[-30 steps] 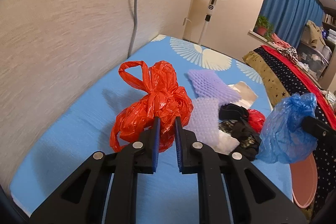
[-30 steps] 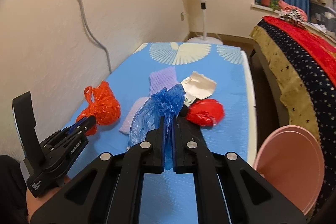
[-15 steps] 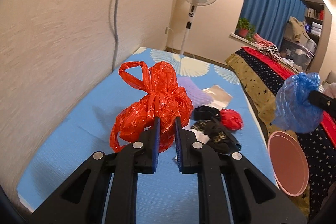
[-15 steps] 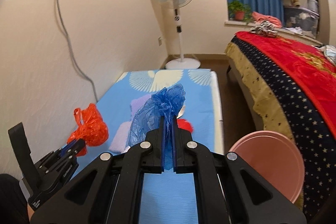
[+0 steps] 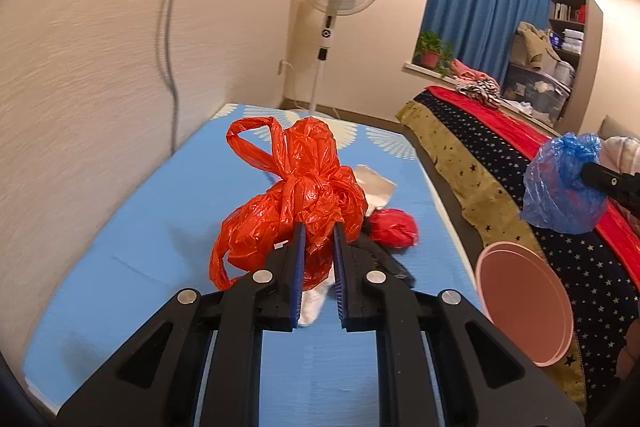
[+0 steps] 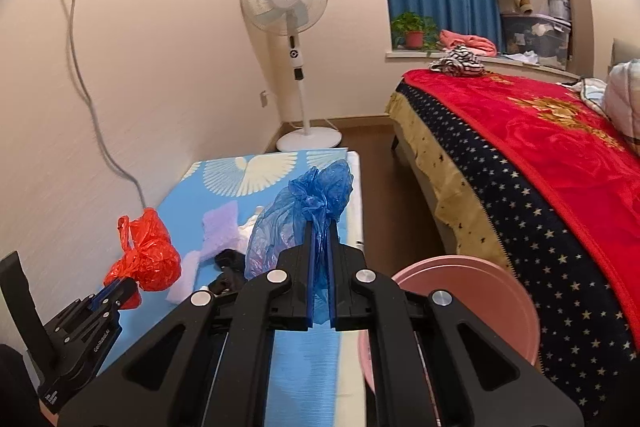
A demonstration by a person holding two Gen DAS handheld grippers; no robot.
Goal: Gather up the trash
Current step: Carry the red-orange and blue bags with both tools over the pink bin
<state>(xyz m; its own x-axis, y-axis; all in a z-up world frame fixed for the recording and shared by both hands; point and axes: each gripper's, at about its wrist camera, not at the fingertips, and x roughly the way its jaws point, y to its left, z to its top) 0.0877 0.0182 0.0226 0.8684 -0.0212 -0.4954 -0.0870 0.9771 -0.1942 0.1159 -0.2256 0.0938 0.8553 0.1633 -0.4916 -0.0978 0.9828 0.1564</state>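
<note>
My left gripper point(image 5: 319, 231) is shut on a crumpled orange-red plastic bag point(image 5: 296, 195) and holds it above the blue mat point(image 5: 160, 227). It also shows in the right wrist view point(image 6: 144, 255). My right gripper point(image 6: 319, 231) is shut on a blue plastic bag point(image 6: 304, 211), lifted off the mat; the bag also shows in the left wrist view point(image 5: 560, 187) above the pink basin point(image 5: 524, 299). On the mat lie a red wad point(image 5: 392, 227), black scraps point(image 6: 230, 267), purple foam netting point(image 6: 218, 231) and a white piece point(image 5: 374, 187).
The pink basin point(image 6: 460, 291) stands on the floor between the mat and a bed with a red and starred blanket point(image 6: 540, 163). A standing fan point(image 6: 292, 39) is at the mat's far end. A wall with a grey cable point(image 6: 92, 107) runs along the left.
Both grippers have risen and swung right with their bags. The blue bag has gone from over the mat to above the pink basin. The orange bag is lifted higher.
</note>
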